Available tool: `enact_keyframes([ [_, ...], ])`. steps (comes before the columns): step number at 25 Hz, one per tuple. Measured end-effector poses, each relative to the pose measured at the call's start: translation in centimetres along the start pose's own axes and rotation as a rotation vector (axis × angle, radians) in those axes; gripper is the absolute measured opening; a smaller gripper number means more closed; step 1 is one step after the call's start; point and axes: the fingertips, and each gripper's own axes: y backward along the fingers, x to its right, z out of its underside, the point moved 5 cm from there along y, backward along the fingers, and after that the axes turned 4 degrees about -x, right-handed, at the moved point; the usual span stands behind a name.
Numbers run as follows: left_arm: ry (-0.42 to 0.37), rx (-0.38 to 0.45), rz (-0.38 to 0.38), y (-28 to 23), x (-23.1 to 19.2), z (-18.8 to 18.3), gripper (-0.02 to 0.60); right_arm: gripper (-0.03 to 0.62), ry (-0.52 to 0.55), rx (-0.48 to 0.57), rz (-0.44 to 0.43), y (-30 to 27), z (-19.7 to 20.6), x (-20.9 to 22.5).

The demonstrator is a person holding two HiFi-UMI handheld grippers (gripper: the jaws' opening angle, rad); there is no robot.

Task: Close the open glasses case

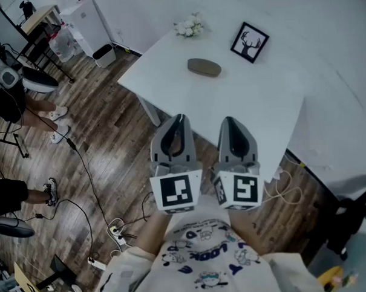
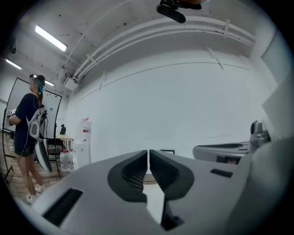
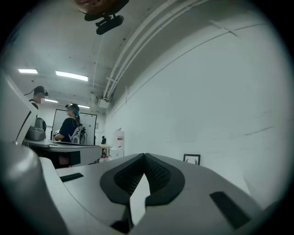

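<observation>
The glasses case (image 1: pixel 204 67) is a grey-brown oval lying on the white table (image 1: pixel 254 103), towards its far side. It shows as one low shape, with no raised lid that I can make out. Both grippers are held level and side by side in front of the person's chest, short of the table's near edge and well away from the case. The left gripper (image 1: pixel 180 119) (image 2: pixel 148 153) has its jaws together with only a hairline slit and nothing in them. The right gripper (image 1: pixel 229 120) (image 3: pixel 144 157) is shut and empty.
A framed deer picture (image 1: pixel 250 42) (image 3: pixel 191 159) and a small bunch of white flowers (image 1: pixel 190 27) stand at the table's far edge. Cables and a power strip (image 1: pixel 117 231) lie on the wooden floor. People (image 2: pixel 27 133) stand to the left, near a bin (image 1: pixel 103 54).
</observation>
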Motion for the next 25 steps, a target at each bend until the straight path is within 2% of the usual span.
enact_keyframes([
  [3, 0.005, 0.002, 0.0, -0.2, 0.1, 0.0, 0.014, 0.0, -0.001, -0.002, -0.001, -0.2, 0.0, 0.2],
  [7, -0.04, -0.014, 0.001, -0.9, 0.0, 0.1, 0.014, 0.0, 0.0, 0.0, -0.009, -0.8, 0.0, 0.5],
  [14, -0.009, -0.008, -0.022, -1.8, 0.7, 0.3, 0.014, 0.0, -0.007, -0.004, -0.023, -1.5, 0.4, 1.4],
  [18, -0.037, -0.031, -0.044, -2.3, 0.9, 1.1, 0.014, 0.0, -0.027, -0.02, -0.044, -2.0, 0.9, 2.2],
  [25, -0.037, -0.091, -0.056, -4.3, -0.2, 2.5, 0.014, 0.002, -0.013, -0.066, -0.07, -4.2, 2.4, 3.2],
])
